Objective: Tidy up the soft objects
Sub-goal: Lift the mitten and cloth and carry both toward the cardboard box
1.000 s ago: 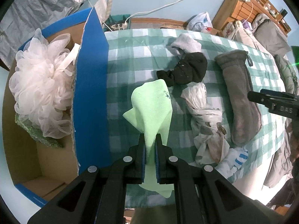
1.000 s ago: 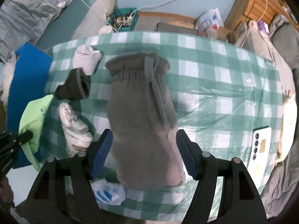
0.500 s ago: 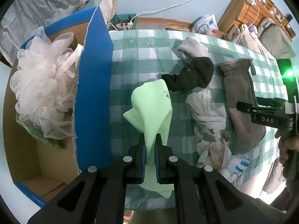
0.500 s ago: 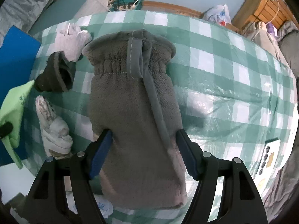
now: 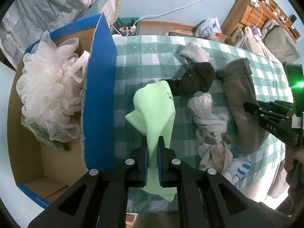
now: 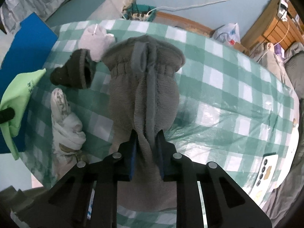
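Note:
My left gripper (image 5: 152, 139) is shut on a light green cloth (image 5: 154, 112), held above the checked table beside the blue-edged cardboard box (image 5: 98, 87). The box holds a white mesh bath pouf (image 5: 47, 87) on a green sponge (image 5: 44, 139). My right gripper (image 6: 147, 134) is shut on the grey fleece mitten (image 6: 144, 96), pinching its middle into a ridge; it also shows in the left wrist view (image 5: 241, 98). A black sock (image 5: 195, 79), a pale grey sock (image 5: 194, 52) and a crumpled white cloth (image 5: 209, 125) lie between them.
The table has a green and white checked cover (image 6: 228, 87). A white remote (image 6: 266, 169) lies at its right edge. A white-and-blue item (image 5: 238, 170) lies at the front edge. Wooden shelves (image 5: 258, 5), a bag and cables stand behind.
My right gripper has closed from wide open onto the grey mitten, bunching it. My left gripper still holds the green cloth, shifted little.

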`<state>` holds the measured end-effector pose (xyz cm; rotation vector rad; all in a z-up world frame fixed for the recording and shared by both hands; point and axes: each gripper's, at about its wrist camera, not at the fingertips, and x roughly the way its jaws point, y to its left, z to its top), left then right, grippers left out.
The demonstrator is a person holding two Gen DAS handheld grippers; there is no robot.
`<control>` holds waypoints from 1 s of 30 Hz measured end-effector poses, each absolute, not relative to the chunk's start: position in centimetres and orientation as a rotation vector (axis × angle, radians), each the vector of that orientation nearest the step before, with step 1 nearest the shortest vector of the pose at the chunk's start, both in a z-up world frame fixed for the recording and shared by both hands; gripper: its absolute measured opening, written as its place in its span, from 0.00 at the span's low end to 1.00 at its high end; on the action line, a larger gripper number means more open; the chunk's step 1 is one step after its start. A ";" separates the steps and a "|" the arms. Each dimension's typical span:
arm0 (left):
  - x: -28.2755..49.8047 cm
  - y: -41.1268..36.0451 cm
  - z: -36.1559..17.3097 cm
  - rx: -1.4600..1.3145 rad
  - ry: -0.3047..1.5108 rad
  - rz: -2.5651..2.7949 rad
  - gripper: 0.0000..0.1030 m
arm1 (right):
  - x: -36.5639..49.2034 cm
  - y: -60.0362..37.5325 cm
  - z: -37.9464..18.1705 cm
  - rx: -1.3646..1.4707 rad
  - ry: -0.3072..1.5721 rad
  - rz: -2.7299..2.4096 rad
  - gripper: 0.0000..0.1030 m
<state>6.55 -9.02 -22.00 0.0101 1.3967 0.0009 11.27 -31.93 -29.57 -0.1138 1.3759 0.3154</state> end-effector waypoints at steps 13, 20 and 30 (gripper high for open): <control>6.0 -8.9 -19.2 0.027 1.336 -0.030 0.08 | 11.6 -33.2 -25.5 -0.056 1.307 0.292 0.16; 6.0 -8.8 -17.1 0.039 1.294 -0.044 0.08 | 11.8 -33.0 -23.1 -0.024 1.271 0.293 0.16; 6.3 -7.8 -14.5 0.046 1.242 -0.036 0.08 | 11.8 -31.7 -19.5 0.005 1.225 0.317 0.16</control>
